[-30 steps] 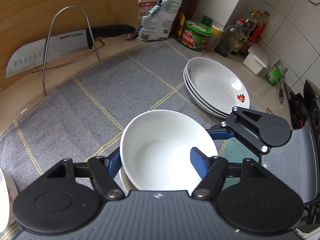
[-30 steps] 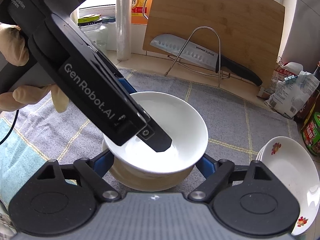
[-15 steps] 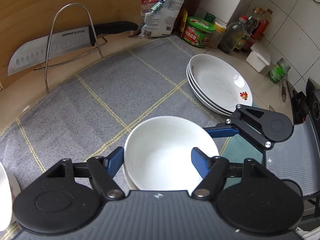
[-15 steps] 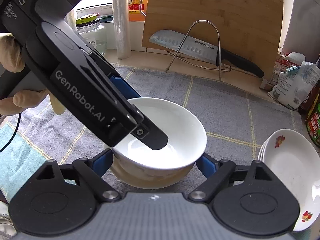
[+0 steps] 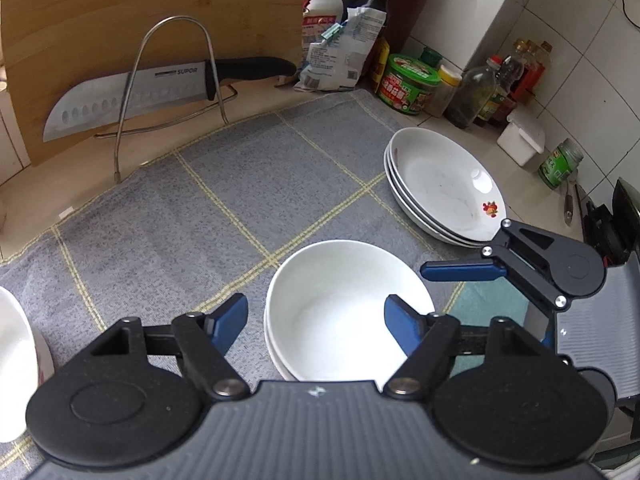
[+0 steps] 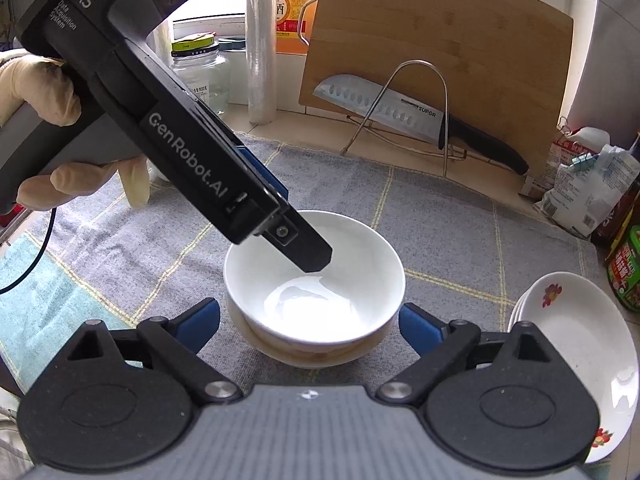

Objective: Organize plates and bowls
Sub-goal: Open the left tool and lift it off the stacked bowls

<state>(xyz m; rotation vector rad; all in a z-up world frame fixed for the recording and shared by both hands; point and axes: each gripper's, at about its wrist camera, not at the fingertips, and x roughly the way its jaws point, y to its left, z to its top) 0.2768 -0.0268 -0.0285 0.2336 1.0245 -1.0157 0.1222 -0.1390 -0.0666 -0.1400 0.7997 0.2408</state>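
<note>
Two white bowls (image 5: 340, 312) sit nested on the grey checked cloth (image 5: 168, 240); from the right wrist they show as a white bowl in a cream one (image 6: 316, 280). My left gripper (image 5: 316, 316) hangs open over them, one finger above the inside, the other clear of the left rim. My right gripper (image 6: 308, 320) straddles the stack low down. Its jaws are closing with the bowls between them, and a small gap shows at each pad. One of its blue fingers (image 5: 460, 271) lies beside the right rim. A stack of white flowered plates (image 5: 440, 184) rests to the right.
A knife (image 5: 132, 92) lies on a wire rack before a wooden cutting board (image 6: 440, 40). Bottles, a green tub (image 5: 408, 84) and a white box (image 5: 520, 140) line the tiled wall. Another white bowl (image 5: 12, 360) sits at the left edge. A gloved hand (image 6: 36, 92) holds the left gripper.
The top bowl, tilted in my left gripper a second ago, now sits level in the lower bowl. The left jaws have widened off it. The right jaws stand slightly wider.
</note>
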